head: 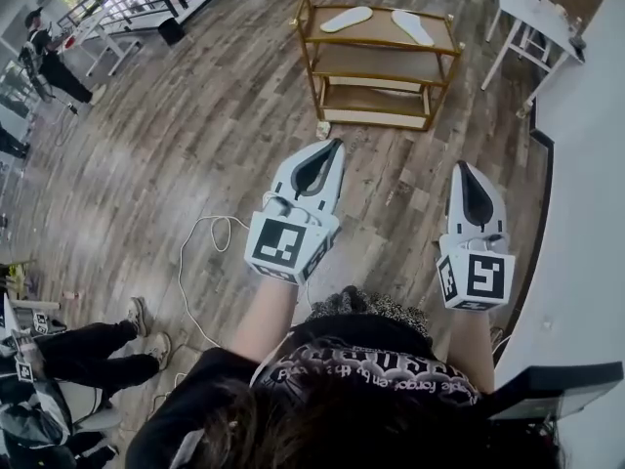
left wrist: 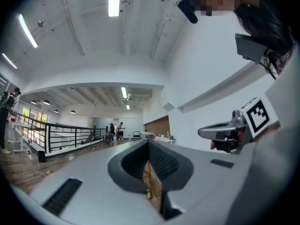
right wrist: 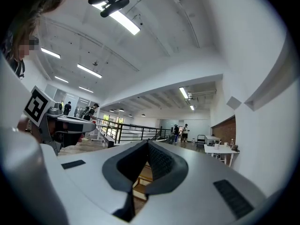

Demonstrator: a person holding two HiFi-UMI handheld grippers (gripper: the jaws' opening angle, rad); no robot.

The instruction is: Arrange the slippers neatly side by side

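Left-hand slipper (head: 347, 19) and right-hand slipper (head: 413, 27): white, lying apart at differing angles on the top shelf of the wooden rack (head: 383, 43), well ahead of your grippers. Your left gripper (head: 337, 145) and right gripper (head: 462, 167): jaws pressed together, nothing between them, held above the plank floor (head: 195, 135). White table (head: 532, 8) lies beyond your right gripper, and a white cable (head: 195, 242) lies left of your left gripper.
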